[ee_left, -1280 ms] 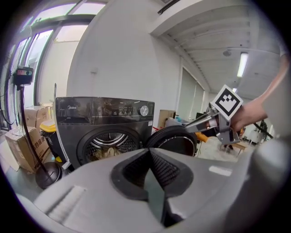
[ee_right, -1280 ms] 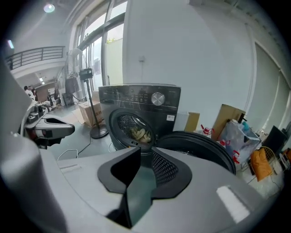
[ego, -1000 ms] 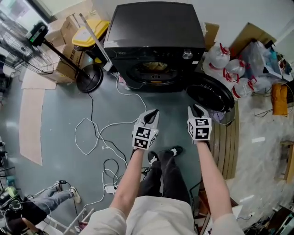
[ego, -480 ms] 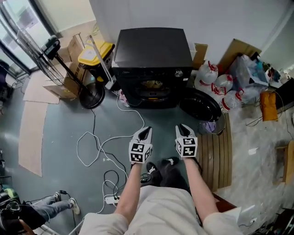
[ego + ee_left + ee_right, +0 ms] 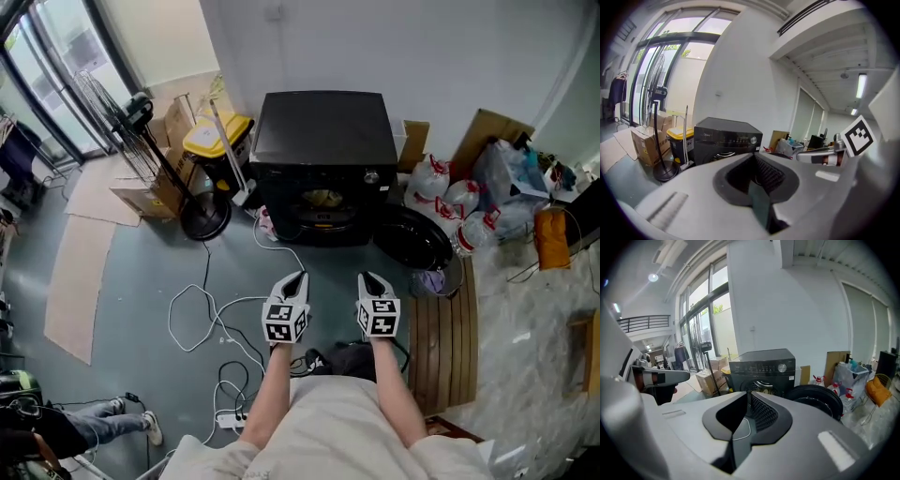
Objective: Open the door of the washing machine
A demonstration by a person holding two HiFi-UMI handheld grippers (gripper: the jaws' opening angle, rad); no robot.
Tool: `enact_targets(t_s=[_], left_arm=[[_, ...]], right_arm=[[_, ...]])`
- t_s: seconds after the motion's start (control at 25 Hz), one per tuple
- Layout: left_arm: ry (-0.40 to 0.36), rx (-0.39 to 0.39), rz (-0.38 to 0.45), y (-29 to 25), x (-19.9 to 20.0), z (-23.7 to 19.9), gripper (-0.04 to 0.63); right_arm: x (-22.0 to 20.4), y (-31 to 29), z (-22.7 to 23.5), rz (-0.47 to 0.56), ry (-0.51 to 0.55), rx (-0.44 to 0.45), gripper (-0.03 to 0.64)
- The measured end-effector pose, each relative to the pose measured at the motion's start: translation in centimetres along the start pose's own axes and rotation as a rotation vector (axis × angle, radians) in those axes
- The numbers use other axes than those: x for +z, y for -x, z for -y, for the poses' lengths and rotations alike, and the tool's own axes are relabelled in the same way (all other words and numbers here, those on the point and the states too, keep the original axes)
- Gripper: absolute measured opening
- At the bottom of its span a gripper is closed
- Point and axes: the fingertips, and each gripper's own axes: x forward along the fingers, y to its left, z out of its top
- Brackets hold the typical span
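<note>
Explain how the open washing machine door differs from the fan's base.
The washing machine door stands swung open at the right of the machine; the fan's base lies flat on the floor at its left. The door looks bigger and hollow like a bowl; the base is a flat disc. Both are round and black.

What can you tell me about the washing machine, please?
The washing machine is a black front-loader standing upright by the white wall. Its round door hangs open on the right, baring the drum with something yellowish inside. A silver knob sits on its front panel. A white cable lies before it.
</note>
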Motion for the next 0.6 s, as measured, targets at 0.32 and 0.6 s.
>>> enact_targets(t_s=[0.32,0.6], left_arm=[[-0.044,-0.006,0.006,0.54,0.21,-0.46,0.058],[-0.051,-0.028,-0.017,-0.14,-0.29,0.11,0.057]], right_arm=[[-0.56,0.59,0.90,-0.010,-0.023,-0.006,0.000],[-0.58,0.59,1.03,-0.025,-0.027,-0.009,0.000]])
